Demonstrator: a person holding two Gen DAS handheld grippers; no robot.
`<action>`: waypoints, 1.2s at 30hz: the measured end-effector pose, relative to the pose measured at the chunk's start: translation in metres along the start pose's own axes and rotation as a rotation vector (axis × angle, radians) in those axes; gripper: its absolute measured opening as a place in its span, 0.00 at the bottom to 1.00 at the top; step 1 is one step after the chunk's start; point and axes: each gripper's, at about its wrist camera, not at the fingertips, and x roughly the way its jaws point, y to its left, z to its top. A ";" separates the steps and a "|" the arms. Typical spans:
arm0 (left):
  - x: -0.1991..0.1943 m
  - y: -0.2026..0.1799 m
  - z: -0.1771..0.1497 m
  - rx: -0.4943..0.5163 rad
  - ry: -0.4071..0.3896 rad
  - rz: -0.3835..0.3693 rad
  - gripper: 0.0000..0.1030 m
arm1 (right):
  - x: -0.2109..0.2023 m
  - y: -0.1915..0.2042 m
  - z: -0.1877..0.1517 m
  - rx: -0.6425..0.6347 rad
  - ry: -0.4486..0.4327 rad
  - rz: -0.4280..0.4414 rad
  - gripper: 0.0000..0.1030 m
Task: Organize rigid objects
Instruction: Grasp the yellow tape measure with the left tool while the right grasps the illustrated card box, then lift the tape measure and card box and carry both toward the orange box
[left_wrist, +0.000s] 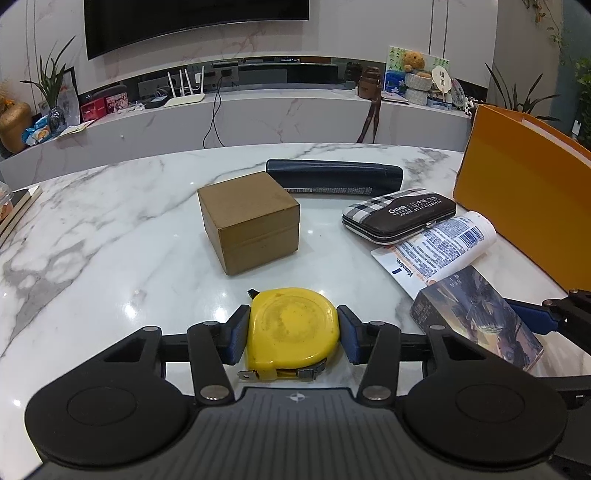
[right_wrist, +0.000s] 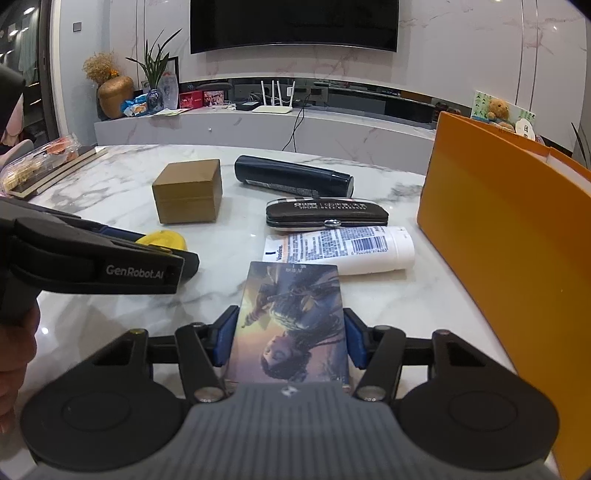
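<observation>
The left gripper (left_wrist: 293, 334) is clenched on the yellow tape measure (left_wrist: 291, 328), which sits on the marble table (left_wrist: 110, 240) just in front of the brown box (left_wrist: 249, 225). The right gripper (right_wrist: 290, 339) is clamped on the picture box (right_wrist: 290, 325), right of the brown box (right_wrist: 188, 190) and nearer the camera.

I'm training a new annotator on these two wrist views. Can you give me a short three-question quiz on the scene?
1. True or false: the left hand-held gripper has its pads against the yellow tape measure.
2. What sits between the pads of the right hand-held gripper? A) the white lotion tube B) the illustrated box C) the brown cardboard box
3. Fill in: at the right edge of the marble table stands a large ____ box.

Key: 1 true; 2 B; 3 orange.
</observation>
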 end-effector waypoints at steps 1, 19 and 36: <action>0.000 0.000 0.000 0.002 0.003 -0.002 0.55 | 0.000 0.000 0.000 -0.002 0.002 0.001 0.56; -0.038 0.000 0.025 0.000 -0.057 -0.009 0.55 | -0.024 -0.009 0.024 -0.003 -0.038 -0.008 0.55; -0.062 -0.036 0.058 0.035 -0.043 -0.078 0.55 | -0.078 -0.069 0.106 0.080 -0.186 -0.106 0.55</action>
